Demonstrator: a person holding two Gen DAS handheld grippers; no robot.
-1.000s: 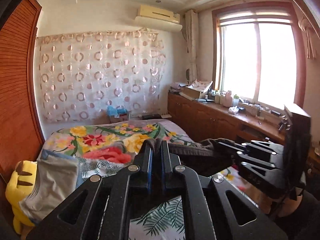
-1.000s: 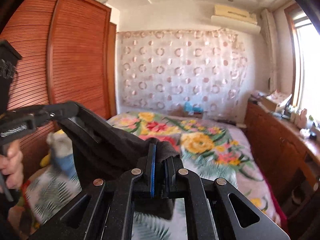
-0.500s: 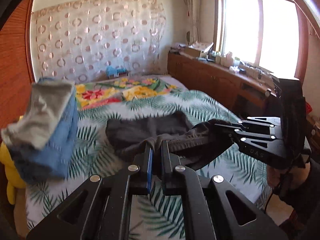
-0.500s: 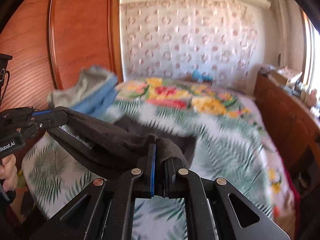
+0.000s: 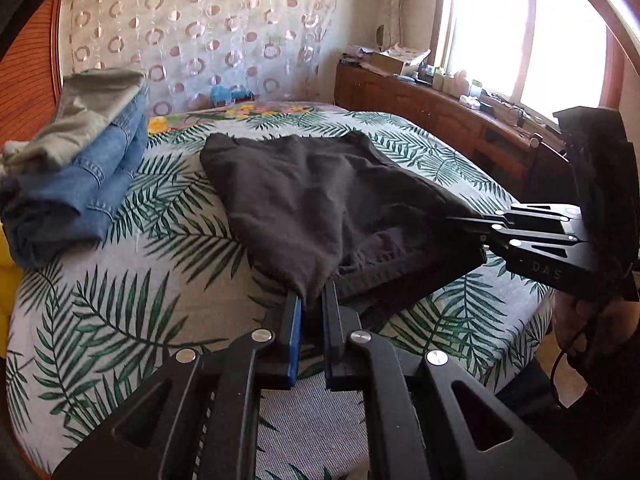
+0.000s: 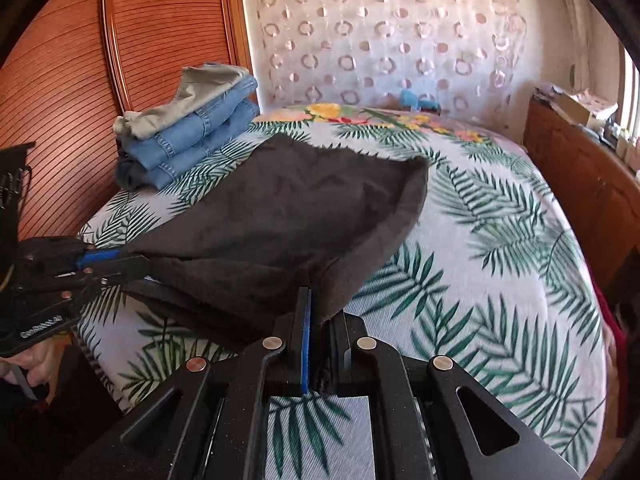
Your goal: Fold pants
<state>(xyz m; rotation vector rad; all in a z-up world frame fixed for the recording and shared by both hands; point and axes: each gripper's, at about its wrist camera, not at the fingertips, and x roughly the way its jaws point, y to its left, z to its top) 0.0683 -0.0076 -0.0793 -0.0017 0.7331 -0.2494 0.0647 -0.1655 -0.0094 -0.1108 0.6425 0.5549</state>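
Dark grey pants (image 5: 304,184) lie spread on the palm-leaf bedspread (image 5: 132,280), their far end resting flat and the near end lifted. My left gripper (image 5: 311,300) is shut on the near left corner of the pants. My right gripper (image 6: 320,308) is shut on the near right corner. The pants (image 6: 280,216) stretch between the two grippers. The right gripper also shows in the left wrist view (image 5: 476,232), and the left gripper in the right wrist view (image 6: 120,260).
A stack of folded jeans with a grey garment on top (image 5: 80,160) sits at the bed's far left (image 6: 188,132). A wooden wardrobe (image 6: 80,80) stands on the left. A wooden counter (image 5: 440,120) runs under the window on the right.
Both grippers have come down and pulled back toward the bed's near edge with the pants. The pants, which hung bunched in the air, now lie spread out on the bedspread.
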